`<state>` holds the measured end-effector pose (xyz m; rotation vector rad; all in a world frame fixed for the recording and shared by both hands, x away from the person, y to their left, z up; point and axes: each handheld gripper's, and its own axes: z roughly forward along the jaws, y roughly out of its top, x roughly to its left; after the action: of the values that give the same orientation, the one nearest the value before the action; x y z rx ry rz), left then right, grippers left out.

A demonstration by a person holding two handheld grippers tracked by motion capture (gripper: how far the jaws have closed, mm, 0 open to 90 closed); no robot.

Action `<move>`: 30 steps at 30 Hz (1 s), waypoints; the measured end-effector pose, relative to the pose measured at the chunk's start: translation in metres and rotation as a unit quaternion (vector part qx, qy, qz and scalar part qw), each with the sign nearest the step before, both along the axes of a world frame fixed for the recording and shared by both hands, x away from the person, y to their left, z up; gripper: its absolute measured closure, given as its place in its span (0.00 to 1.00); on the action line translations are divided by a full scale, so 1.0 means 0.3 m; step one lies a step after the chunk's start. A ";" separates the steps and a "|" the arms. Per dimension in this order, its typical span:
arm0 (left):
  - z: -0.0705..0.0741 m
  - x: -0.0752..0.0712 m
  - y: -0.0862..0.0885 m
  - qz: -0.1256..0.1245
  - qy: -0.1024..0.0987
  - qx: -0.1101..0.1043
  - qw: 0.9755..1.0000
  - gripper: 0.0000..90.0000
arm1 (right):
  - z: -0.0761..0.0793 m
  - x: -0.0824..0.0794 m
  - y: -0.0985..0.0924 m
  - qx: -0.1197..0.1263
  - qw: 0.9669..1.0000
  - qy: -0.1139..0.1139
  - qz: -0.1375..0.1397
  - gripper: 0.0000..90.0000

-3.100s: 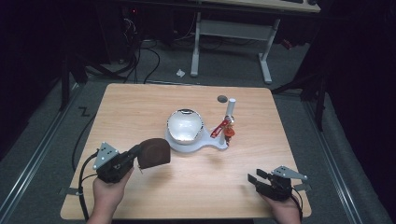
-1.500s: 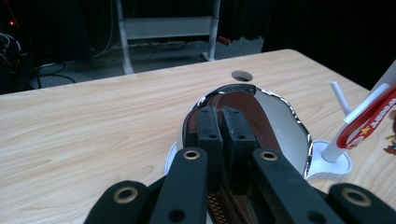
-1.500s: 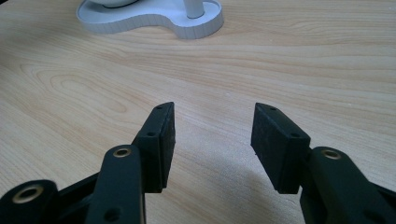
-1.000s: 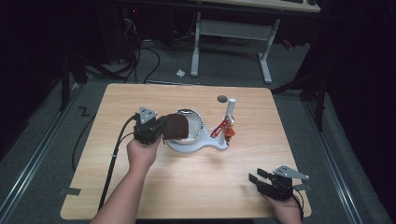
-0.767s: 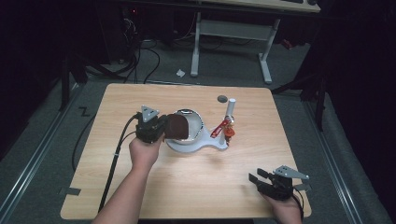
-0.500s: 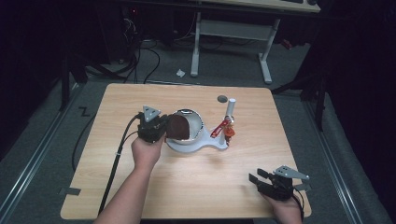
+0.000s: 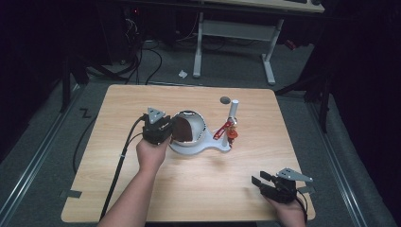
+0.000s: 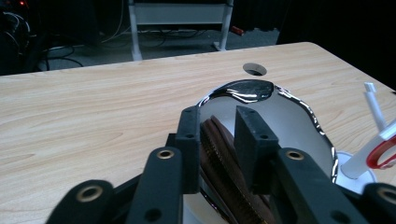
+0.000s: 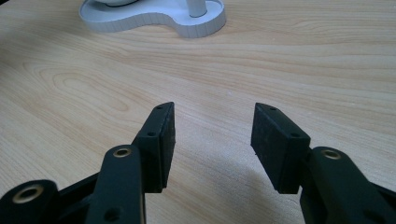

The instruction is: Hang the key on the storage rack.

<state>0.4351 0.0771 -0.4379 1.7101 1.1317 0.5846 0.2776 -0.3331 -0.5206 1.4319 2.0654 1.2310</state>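
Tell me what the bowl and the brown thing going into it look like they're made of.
Bowl: polished metal, probably steel, since its rim mirrors the room. Brown piece: dark and matte with ribbed, stitched-looking edges, perhaps leather or rubber; hard to tell. The base beneath looks like smooth white plastic.

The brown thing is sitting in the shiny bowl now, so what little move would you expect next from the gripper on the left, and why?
Probably the left hand-held gripper draws straight back. Its jaws have just been opening and stand apart from the brown ridged piece between them, which already leans inside the steel bowl, so it looks released.
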 end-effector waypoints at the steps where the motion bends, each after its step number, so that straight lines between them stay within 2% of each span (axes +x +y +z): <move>1: 0.001 -0.001 0.001 -0.001 0.000 -0.001 1.000 0.78 | 0.000 0.000 0.000 0.000 1.000 0.000 0.000 0.56; 12: 0.016 -0.048 0.022 -0.018 -0.015 -0.010 1.000 0.69 | -0.001 0.002 0.004 -0.002 1.000 0.000 0.002 0.56; 20: 0.011 -0.090 0.050 -0.034 -0.013 -0.008 0.999 0.66 | -0.002 0.002 0.013 -0.006 1.000 0.001 0.004 0.56; 27: 0.002 -0.138 0.085 -0.059 -0.005 0.001 0.998 0.59 | -0.003 0.011 0.015 -0.002 1.000 0.001 -0.001 0.56; 30: -0.008 -0.162 0.109 -0.067 -0.001 -0.005 0.998 0.57 | -0.006 0.017 0.019 -0.002 1.000 0.005 -0.001 0.56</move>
<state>0.3866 0.1098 -0.4403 1.7615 1.0070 0.4970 0.2826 -0.3273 -0.5225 1.4399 2.0713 1.2223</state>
